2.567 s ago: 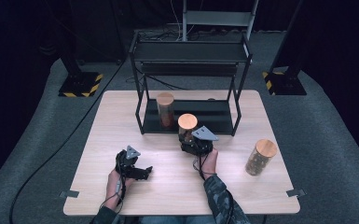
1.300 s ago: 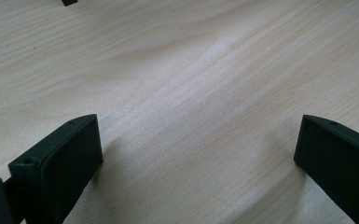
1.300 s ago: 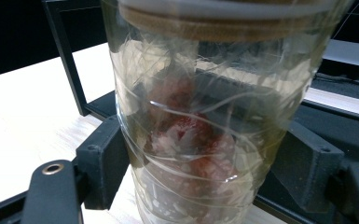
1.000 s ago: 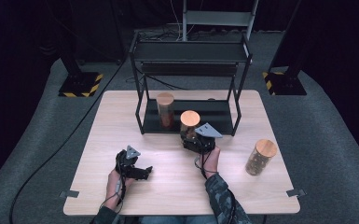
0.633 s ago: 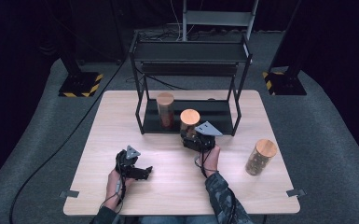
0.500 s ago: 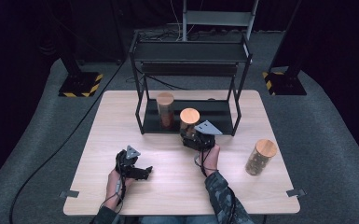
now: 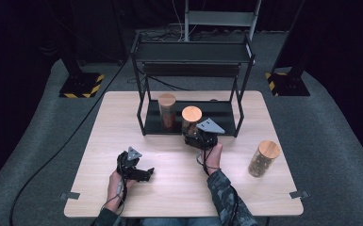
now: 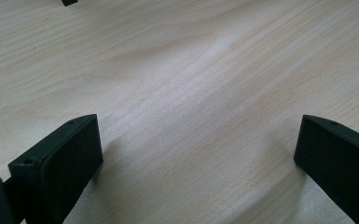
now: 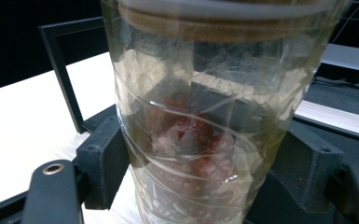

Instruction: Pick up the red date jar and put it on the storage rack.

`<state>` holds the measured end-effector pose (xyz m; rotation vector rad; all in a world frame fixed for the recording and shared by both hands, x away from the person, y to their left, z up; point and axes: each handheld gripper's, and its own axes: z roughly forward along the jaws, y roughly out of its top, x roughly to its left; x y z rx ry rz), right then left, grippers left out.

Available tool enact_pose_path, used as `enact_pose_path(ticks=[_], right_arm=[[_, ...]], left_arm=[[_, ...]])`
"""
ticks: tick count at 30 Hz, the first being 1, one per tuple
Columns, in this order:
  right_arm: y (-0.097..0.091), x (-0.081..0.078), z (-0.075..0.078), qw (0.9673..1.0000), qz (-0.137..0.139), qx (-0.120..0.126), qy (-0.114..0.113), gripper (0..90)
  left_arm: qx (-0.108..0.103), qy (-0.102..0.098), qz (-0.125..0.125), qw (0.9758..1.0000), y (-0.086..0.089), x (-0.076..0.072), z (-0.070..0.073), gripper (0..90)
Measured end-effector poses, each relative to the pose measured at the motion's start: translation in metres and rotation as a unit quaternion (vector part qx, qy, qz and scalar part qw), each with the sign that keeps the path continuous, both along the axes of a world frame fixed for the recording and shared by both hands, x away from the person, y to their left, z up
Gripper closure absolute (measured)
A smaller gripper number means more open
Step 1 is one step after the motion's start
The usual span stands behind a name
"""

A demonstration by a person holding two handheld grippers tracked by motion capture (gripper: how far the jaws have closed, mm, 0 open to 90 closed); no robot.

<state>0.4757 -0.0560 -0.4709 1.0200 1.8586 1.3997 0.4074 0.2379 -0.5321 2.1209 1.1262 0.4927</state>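
The right tongs (image 7: pixel 194 137) clamp a glass jar (image 9: pixel 205 121) mid-wall at the rack's (image 7: pixel 146 94) lower shelf edge. Smooth, rigid and breakable, probably slippery; gripping below the cork lid (image 7: pixel 191 113) looks safest. The left tongs (image 7: pixel 139 172) rest spread apart on the worktop (image 7: pixel 273 188).

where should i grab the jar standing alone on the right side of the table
Take the lone jar around its glass wall below the wooden lid, coming level from the person's side. It stands upright and round, with bare table around it, so fingers can likely close across its width.
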Motion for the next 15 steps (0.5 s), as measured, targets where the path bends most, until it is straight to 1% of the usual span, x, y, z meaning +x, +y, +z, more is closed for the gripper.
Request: enact_pose_path(ticks=[4, 15], right_arm=[[-0.0005, 0.0013, 0.0021, 1.0000, -0.002, 0.003, -0.003, 24.3], [-0.0010, 0.0073, 0.0043, 1.0000, -0.004, 0.004, -0.001, 24.3]], left_arm=[[0.000, 0.000, 0.000, 1.0000, 0.0000, 0.0000, 0.0000, 0.2], [0.000, 0.000, 0.000, 1.0000, 0.0000, 0.0000, 0.0000, 0.2]])
